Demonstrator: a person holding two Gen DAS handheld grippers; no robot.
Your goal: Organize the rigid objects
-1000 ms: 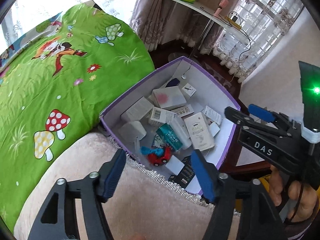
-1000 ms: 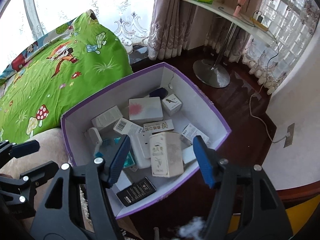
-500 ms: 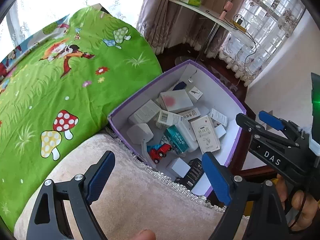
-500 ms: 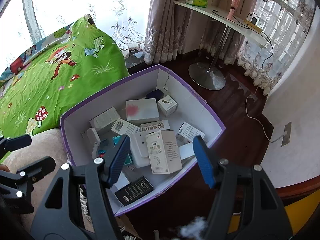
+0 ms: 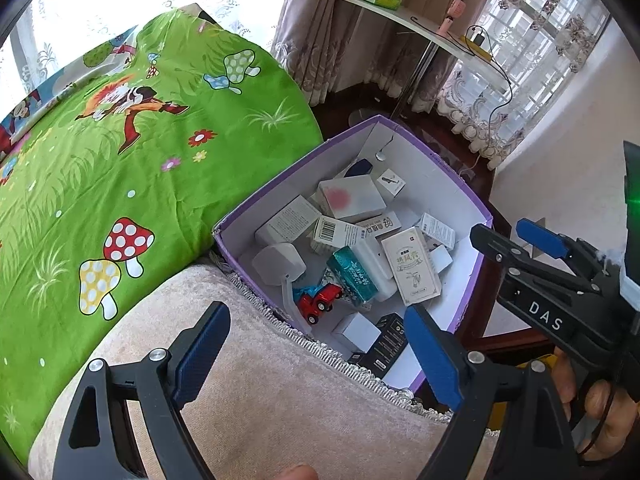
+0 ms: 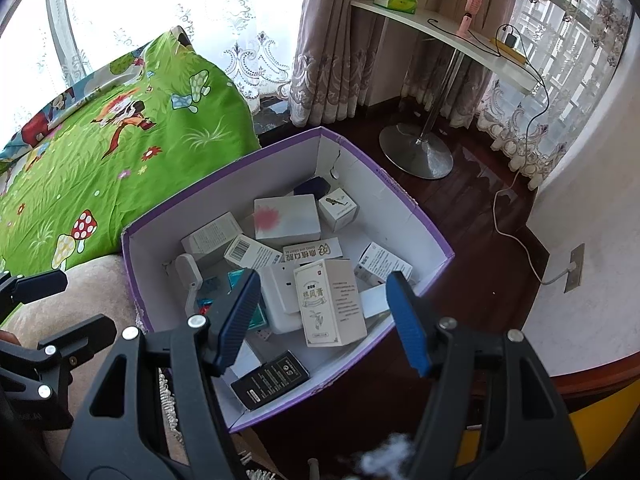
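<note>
blue-padded and spread wide, the left gripper (image 5: 316, 354) held nothing, with only beige plush cushion (image 5: 272, 396) beneath its fingers. the right gripper (image 6: 320, 316) stood about half open and equally empty, hanging over the near end of the purple box (image 6: 424, 216).

just ahead of the left gripper, inside the box's near wall, lay a red toy car (image 5: 318, 300), with a teal carton (image 5: 352, 276) and a tall white carton (image 5: 412, 266) just beyond it. that same white carton (image 6: 330, 300) sat directly between and below the right gripper's fingers, a black box (image 6: 270, 378) nearer still and a pink-smudged white box (image 6: 286, 216) farther in. everything visible that the task concerns was already heaped in the box.

the risk, as i judged it, lay in the heap itself: the cartons leaned on one another, so a reach for one would likely tip or drag its neighbours, and light card could crush under a hard squeeze. the box overhung the cushion edge toward the dark wood floor (image 6: 472, 208), so a downward push near that side might upset it.

farther out, a green cartoon bedspread (image 5: 120, 184) spread to the left gripper's left, and a white shelf (image 6: 440, 36) stood by curtains well beyond the box.
</note>
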